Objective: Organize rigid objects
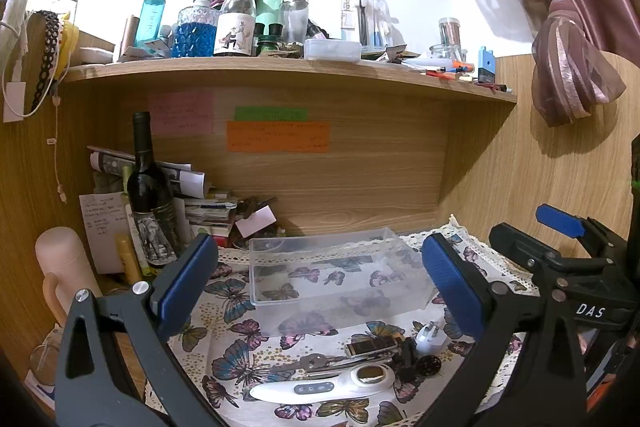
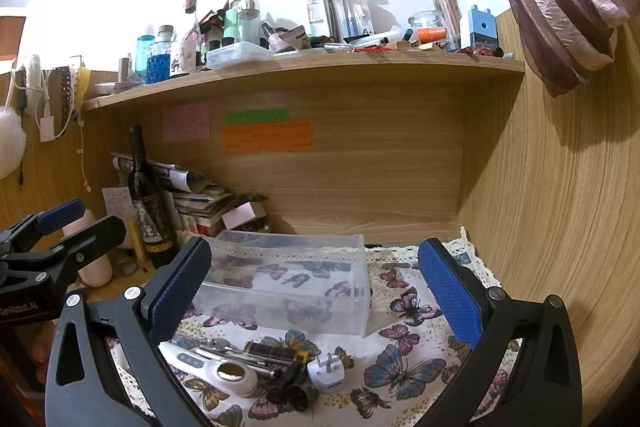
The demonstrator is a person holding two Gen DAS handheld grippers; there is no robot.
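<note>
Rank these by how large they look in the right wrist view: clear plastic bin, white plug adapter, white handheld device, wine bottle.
1. Clear plastic bin
2. Wine bottle, though it stands farther back
3. White handheld device
4. White plug adapter

A clear plastic bin (image 1: 340, 279) sits upright and open-topped on the butterfly cloth. Near it, toward six o'clock, small items lie clustered: a white handheld device (image 1: 324, 385) flat, keys (image 1: 316, 363), a dark rectangular lighter (image 1: 372, 347), a white plug adapter (image 1: 428, 339) prongs up.
</note>
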